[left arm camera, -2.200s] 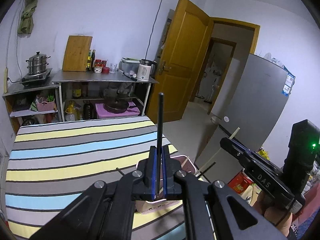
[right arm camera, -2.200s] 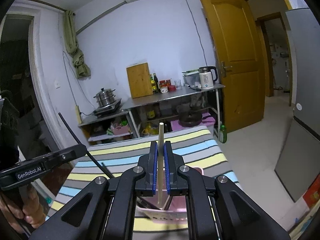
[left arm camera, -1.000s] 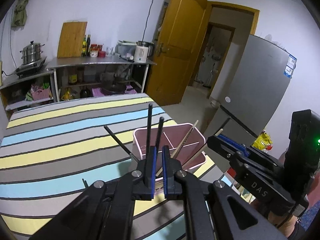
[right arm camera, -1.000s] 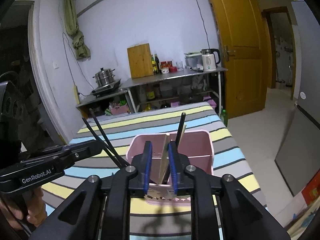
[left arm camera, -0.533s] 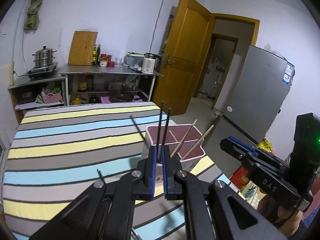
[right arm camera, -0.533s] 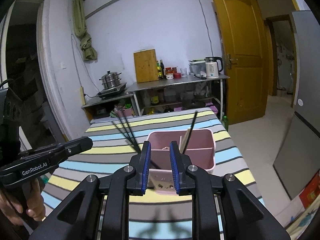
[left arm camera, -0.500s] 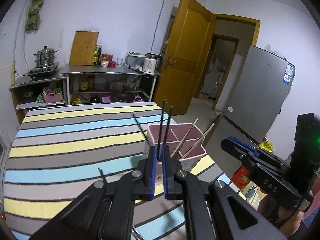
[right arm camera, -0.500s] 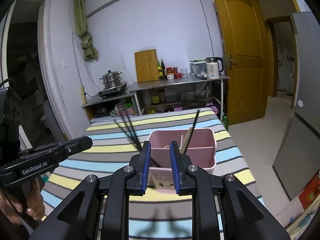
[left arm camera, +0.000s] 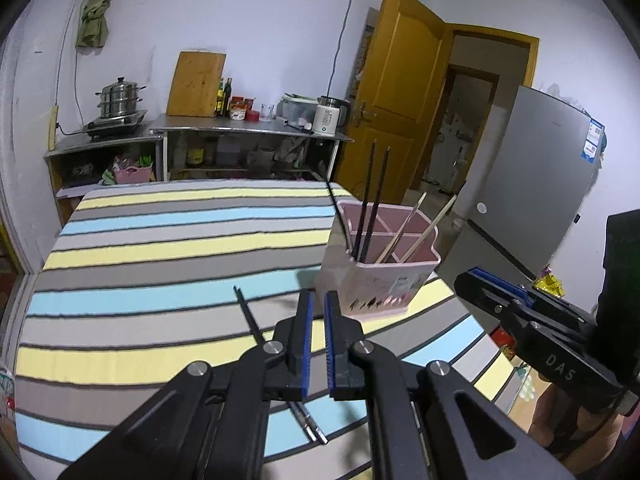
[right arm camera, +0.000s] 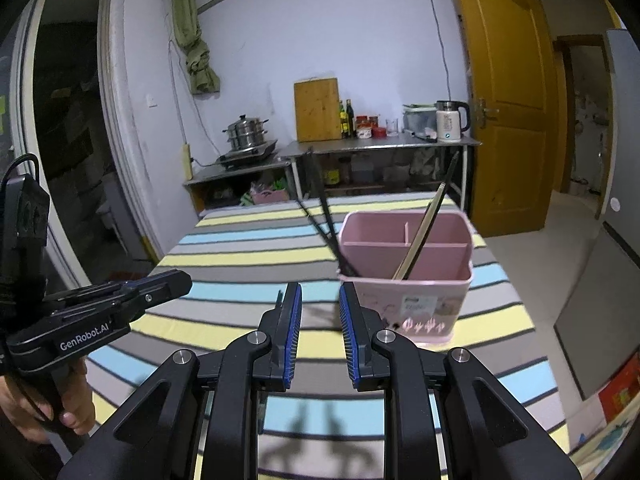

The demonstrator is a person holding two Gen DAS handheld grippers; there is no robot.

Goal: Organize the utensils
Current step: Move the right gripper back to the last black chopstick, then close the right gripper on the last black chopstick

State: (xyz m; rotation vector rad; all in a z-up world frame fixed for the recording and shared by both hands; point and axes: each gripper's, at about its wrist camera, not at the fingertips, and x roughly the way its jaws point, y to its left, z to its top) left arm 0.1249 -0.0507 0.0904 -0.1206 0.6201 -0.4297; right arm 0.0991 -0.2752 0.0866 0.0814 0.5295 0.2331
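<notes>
The left gripper (left arm camera: 316,304) has only a narrow gap between its blue pads and grasps nothing. The right gripper (right arm camera: 320,300) is released, with the jaws wider apart and nothing between them.

The pink utensil holder (left arm camera: 376,280) stands on the striped bench (left arm camera: 160,240), at about 1 o'clock from the left gripper. In the holder stand black chopsticks (left arm camera: 370,200) and light wooden chopsticks (left arm camera: 424,232), leaning in the near compartments. One more black chopstick (left arm camera: 250,316) lies flat on the bench at about 10 o'clock from the left gripper, and passes under it.
</notes>
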